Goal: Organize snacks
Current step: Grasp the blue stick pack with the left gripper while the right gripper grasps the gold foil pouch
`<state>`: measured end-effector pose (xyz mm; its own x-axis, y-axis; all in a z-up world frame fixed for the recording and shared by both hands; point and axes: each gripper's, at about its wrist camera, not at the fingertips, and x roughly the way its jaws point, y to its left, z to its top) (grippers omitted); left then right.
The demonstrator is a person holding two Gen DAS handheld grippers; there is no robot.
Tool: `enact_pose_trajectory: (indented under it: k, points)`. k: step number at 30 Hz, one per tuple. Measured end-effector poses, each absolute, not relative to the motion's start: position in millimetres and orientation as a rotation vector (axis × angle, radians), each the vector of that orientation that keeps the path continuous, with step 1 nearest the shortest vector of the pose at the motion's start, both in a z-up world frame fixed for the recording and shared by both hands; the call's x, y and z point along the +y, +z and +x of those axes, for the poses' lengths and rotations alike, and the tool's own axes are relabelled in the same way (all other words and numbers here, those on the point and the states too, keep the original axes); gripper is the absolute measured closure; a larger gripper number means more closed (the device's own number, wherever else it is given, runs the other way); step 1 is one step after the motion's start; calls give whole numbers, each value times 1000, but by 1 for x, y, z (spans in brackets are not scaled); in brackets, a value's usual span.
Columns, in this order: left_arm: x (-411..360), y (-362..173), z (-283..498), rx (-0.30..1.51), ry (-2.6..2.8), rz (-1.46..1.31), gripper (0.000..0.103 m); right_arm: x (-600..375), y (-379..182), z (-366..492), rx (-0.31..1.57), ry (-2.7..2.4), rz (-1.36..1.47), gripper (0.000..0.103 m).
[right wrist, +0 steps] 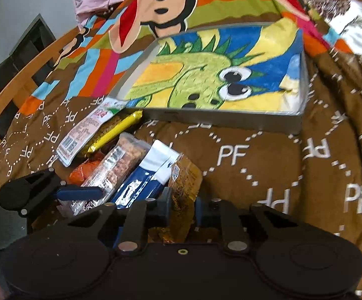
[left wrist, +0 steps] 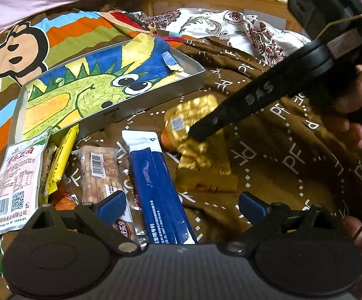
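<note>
Right hand-held gripper (right wrist: 182,206) clenched on the gold packet (right wrist: 184,180), pinching its lower half. Packet lies on the brown blanket (right wrist: 255,155) just in front of the tin tray (right wrist: 230,120), beside the blue sachet (right wrist: 143,182).

Packet looks light, crinkly foil, soft and slippery; likely to flex or slide if held by one edge. Best hold seems mid-body or the flat sealed end.

Left hand-held gripper (left wrist: 182,203) spread wide and empty, hovering over the blue sachet, in front of the tray.

Tray: shallow, metal-walled, holds only a dinosaur drawing lining its floor; no snacks inside yet. Other packets — white pouch (left wrist: 16,175), yellow bar (left wrist: 61,160), clear biscuit pack (left wrist: 101,172) — lie in front of the tray's near-left corner.
</note>
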<state>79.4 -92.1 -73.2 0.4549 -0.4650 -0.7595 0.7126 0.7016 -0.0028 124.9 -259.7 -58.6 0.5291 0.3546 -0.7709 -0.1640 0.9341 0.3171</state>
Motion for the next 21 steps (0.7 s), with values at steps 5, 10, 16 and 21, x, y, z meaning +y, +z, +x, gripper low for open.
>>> enact_pose_trajectory:
  k: [5,10,16,21]
  points:
    - [-90,-74,83,830,-740,302,15,-281,-48,119,945,230,219,88]
    - [-93,-82,102,906,-680,243,32,-299,-52,122,963,174,292,79]
    - [-96,-86,105,903,-616,289,47,-298,-64,124,1007,186,330,57]
    - [-98,-87,102,896,-599,303,52,-288,-68,124,1027,238,344,38]
